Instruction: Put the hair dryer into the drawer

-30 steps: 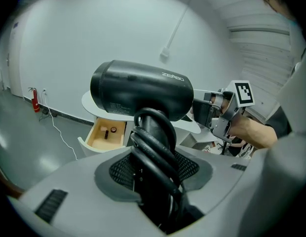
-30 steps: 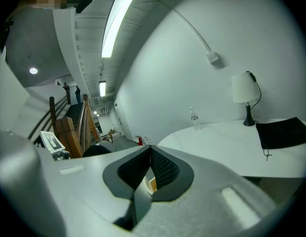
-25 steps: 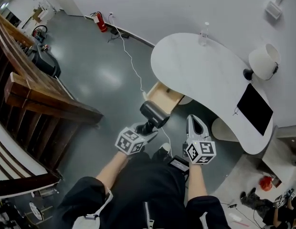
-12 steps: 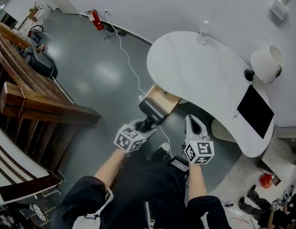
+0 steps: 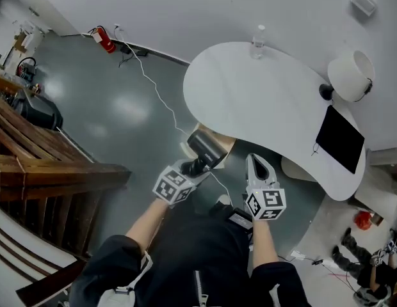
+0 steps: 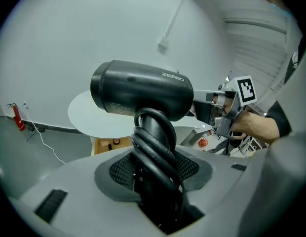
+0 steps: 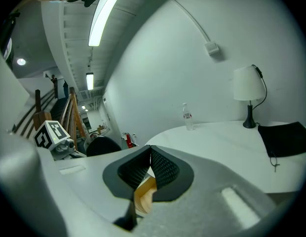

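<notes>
The white tabletop [image 5: 262, 88] lies ahead. Its wooden drawer [image 6: 109, 143] stands open under the near-left edge, with a few small items inside. The hair dryer [image 5: 203, 147] hangs just over it, its cord-wrapped handle clamped in the left gripper's [image 5: 196, 169] fingers, probably for lowering in. The right gripper [image 5: 257, 166] hovers beside, fingers closed on nothing.
</notes>
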`<state>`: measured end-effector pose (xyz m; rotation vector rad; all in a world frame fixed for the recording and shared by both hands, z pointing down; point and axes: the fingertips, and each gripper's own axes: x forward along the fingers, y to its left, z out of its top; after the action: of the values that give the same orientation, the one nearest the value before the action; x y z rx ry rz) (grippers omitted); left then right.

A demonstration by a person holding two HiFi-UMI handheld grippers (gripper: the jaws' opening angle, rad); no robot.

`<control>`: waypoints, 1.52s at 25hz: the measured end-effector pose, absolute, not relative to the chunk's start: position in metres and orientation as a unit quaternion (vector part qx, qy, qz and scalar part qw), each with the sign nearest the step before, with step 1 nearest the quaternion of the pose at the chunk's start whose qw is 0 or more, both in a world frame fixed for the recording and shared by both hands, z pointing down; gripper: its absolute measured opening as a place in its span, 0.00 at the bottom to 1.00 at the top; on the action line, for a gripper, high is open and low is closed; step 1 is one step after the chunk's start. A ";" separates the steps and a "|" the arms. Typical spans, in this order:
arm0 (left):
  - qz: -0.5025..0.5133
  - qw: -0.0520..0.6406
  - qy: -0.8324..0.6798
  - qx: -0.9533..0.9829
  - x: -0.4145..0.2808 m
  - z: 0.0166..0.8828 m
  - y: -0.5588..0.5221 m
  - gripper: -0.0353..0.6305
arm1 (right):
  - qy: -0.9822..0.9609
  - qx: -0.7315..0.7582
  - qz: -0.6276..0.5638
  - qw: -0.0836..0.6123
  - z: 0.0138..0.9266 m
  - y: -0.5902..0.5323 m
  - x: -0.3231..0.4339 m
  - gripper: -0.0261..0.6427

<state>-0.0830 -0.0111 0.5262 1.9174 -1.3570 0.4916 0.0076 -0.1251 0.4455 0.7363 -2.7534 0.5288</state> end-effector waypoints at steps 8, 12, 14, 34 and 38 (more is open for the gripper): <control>0.224 0.353 -0.466 0.780 -0.131 0.536 -0.027 0.35 | -0.920 0.317 0.192 0.125 0.446 -0.134 -0.031 0.05; 0.243 0.349 -0.423 0.801 -0.150 0.539 -0.030 0.35 | -0.904 0.359 0.197 0.123 0.442 -0.134 -0.047 0.04; 0.259 0.342 -0.402 0.809 -0.161 0.542 -0.029 0.35 | -0.895 0.379 0.199 0.122 0.440 -0.132 -0.055 0.04; 0.374 0.211 -0.266 0.863 -0.191 0.556 -0.051 0.35 | -0.853 0.457 0.219 0.123 0.451 -0.120 -0.070 0.05; 0.380 0.213 -0.261 0.861 -0.186 0.561 -0.051 0.35 | -0.854 0.451 0.224 0.128 0.453 -0.127 -0.068 0.05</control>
<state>-0.1855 -0.0514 0.5605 2.3911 -0.7238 1.0546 -0.0676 -0.1266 0.4532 1.3130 -2.4853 0.6528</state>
